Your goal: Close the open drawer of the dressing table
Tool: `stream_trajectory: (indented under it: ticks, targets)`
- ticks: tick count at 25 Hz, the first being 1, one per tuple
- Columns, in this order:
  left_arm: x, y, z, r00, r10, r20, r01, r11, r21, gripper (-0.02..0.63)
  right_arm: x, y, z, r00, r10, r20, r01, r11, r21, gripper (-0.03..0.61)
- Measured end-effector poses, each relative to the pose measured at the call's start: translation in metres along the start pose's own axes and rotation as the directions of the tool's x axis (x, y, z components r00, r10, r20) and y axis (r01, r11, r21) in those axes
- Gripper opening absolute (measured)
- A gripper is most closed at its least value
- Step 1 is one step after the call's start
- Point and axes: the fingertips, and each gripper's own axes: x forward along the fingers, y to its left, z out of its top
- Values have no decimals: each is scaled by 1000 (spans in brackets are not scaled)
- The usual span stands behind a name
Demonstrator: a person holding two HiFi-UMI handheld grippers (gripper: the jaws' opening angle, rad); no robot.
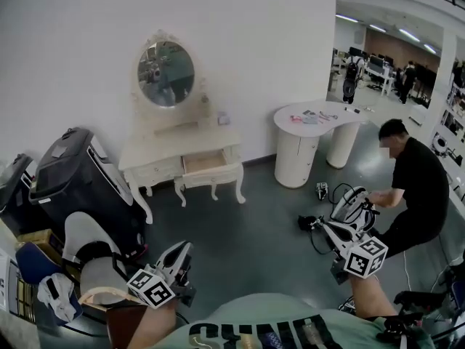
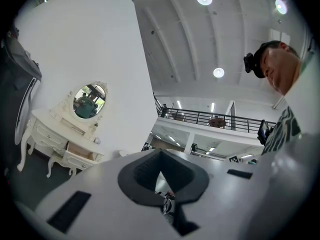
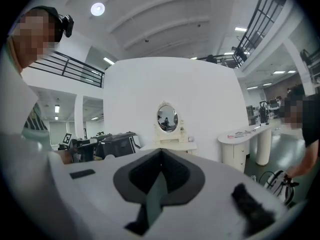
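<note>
Curvy cream dressing table (image 1: 166, 149) shows its wood-lined drawer (image 1: 212, 171) open (left tool (image 1: 182, 253), right tool (image 1: 314, 226) pinched closed, empty).

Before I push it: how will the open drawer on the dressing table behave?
The drawer looks rigid and appears empty, so it probably slides in lightly. The dressing table stands on slim curved legs on smooth floor; a hard shove might scoot or rock it.

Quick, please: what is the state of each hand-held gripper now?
Left hand-held gripper: closed, holding nothing.
Right hand-held gripper: closed, holding nothing.
</note>
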Motion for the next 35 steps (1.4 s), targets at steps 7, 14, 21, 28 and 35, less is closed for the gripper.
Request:
stream_trajectory:
  ticks: [7, 14, 21, 28, 35]
  targets:
    - [17, 68, 18, 999, -34, -27, 34, 999, -21, -2, 69, 15, -1, 1000, -20, -24, 20, 1000, -13, 11]
    - [39, 100, 15, 999, -3, -37, 2, 1000, -29, -2, 108, -17, 6, 1000, -12, -9, 12, 1000, 12, 11]
    - [94, 107, 10, 996, 89, -8, -89, 995, 34, -2, 154, -89, 18, 997, 82, -15, -82, 997, 12, 11]
    - [186, 97, 2, 982, 182, 60, -184, 982, 37, -2, 191, -190, 62, 982, 189, -12, -189, 982, -29, 11]
    - [274, 90, -16, 976, 209, 60, -212, 976, 54, -2, 217, -272, 82, 972, 234, -19, -234, 972, -23, 11]
